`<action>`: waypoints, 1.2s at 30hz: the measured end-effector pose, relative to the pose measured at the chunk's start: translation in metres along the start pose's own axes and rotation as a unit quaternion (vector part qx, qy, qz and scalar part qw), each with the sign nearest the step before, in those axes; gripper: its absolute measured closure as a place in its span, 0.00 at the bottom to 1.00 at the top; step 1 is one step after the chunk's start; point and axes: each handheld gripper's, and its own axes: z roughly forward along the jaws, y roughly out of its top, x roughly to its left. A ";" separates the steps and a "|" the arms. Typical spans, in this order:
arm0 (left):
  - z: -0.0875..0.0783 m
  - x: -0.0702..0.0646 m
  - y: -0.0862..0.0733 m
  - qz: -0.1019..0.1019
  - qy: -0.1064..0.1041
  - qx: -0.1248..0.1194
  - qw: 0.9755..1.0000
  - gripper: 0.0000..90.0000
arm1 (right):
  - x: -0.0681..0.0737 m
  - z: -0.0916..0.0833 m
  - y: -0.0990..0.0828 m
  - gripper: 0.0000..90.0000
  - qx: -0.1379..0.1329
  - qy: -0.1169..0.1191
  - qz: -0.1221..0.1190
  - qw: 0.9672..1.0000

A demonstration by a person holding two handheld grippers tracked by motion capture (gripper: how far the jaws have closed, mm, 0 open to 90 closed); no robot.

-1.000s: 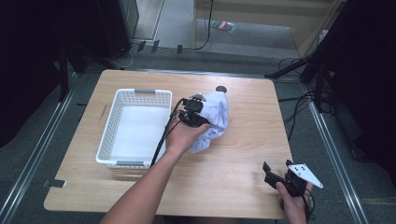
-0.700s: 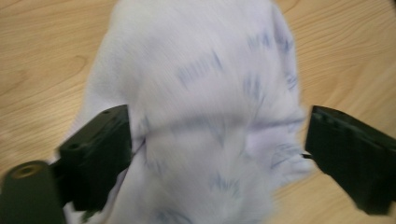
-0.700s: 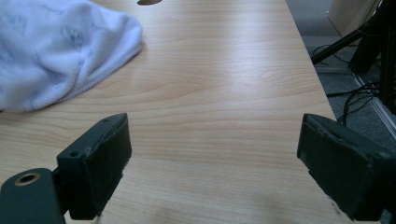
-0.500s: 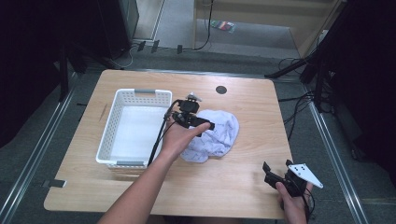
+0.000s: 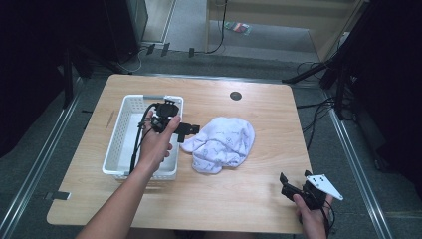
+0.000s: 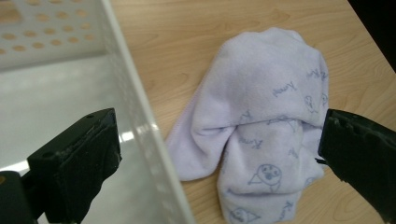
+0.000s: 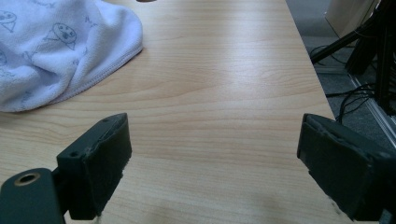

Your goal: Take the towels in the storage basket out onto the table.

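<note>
On table (image 5: 259, 194), mid-right of white basket (image 5: 114, 157): your white printed towel (image 5: 221, 144), crumpled, lying flat, just beside basket's right wall. Your left tongs (image 5: 191, 130) hover over that wall, jaws just opened wide, nothing between pads; in left gripper view one jaw sits over the basket floor, other over towel (image 6: 261, 116). Your right tongs (image 5: 294, 183) at table's near right corner, released, empty, well apart from towel.

Pale cloth (image 6: 261, 121) with faint blue printed words, too blurred to read
</note>
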 end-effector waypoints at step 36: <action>-0.093 0.109 -0.087 -0.021 0.084 -0.118 0.989 0.00 | 0.000 0.000 0.000 0.11 0.001 -0.005 0.002 1.000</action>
